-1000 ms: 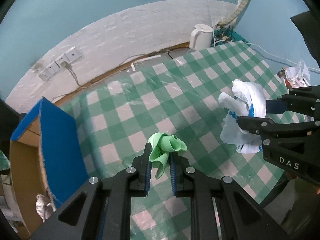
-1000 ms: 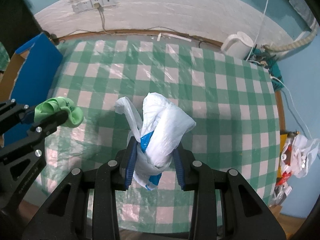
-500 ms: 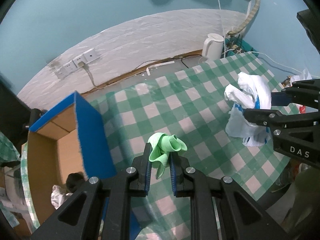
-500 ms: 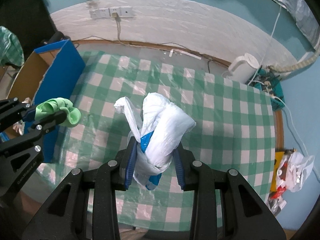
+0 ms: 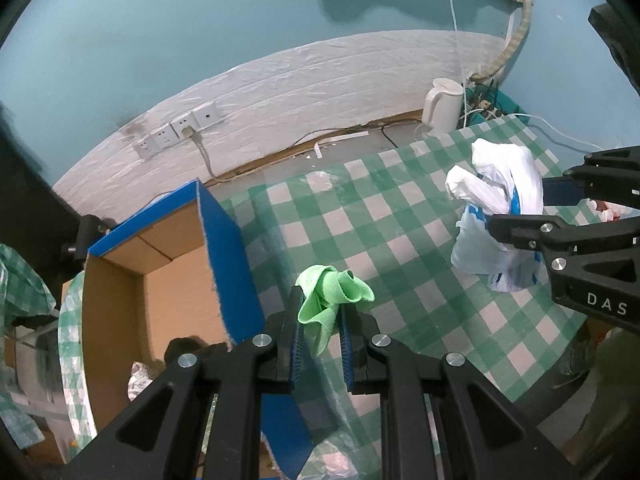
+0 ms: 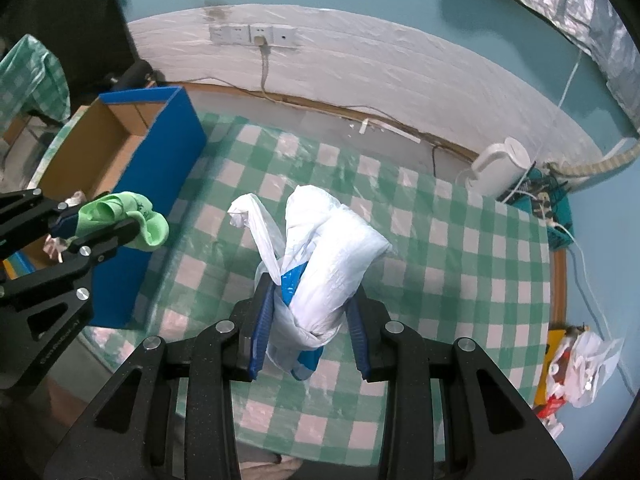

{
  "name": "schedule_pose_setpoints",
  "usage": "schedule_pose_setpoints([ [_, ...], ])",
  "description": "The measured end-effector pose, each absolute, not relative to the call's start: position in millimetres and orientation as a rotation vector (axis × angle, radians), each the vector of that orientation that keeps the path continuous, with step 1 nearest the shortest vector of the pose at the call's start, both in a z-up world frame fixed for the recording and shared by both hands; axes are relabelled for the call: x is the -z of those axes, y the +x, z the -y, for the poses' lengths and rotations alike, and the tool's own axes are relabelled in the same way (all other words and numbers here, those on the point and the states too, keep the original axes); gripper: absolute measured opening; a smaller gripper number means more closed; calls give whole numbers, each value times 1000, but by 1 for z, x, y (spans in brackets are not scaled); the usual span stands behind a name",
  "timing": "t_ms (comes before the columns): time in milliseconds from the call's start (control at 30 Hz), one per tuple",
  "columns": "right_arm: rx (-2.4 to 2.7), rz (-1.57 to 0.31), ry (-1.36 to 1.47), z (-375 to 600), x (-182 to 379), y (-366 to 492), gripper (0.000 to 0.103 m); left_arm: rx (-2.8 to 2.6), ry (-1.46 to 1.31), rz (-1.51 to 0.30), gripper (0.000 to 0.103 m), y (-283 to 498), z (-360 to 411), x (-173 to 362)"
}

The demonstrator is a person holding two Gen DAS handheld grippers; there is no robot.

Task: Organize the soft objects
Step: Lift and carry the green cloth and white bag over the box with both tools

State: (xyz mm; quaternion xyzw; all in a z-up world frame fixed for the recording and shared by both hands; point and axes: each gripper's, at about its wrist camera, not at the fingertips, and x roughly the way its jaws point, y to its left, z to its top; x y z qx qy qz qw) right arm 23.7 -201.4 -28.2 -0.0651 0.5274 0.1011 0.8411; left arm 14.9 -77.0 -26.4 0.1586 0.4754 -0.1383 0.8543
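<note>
The left gripper (image 5: 319, 334) has its fingers (image 5: 295, 338) narrow and clamped on a green cloth (image 5: 330, 296), held in the air above the bench's (image 5: 400, 232) left edge; the right gripper (image 6: 308, 322) has its fingers (image 6: 260, 332) pressed on a white bag (image 6: 328, 248) with blue print, also in the air over the checked cover; in the left view the bag (image 5: 496, 216) hangs off to the right, well apart from the cloth; the cover between them lies bare, with free room on all sides; just beside the bench's left edge stands a blue box (image 5: 224, 248), open at the top, its brown inside mostly free with a few small things on the bottom; the bench's far edge stops short of the wall, leaving a bare strip; a white kettle (image 5: 442, 106) stands near the far right corner beside loose cables (image 6: 544, 196); sockets (image 5: 178, 134) sit on the white wall band.
</note>
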Motion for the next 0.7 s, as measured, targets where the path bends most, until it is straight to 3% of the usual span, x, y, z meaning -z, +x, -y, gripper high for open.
schedule_pose_setpoints([
  [700,-326,-1077,-191,127,9,36,33,210,267,-982,16,14,19,12],
])
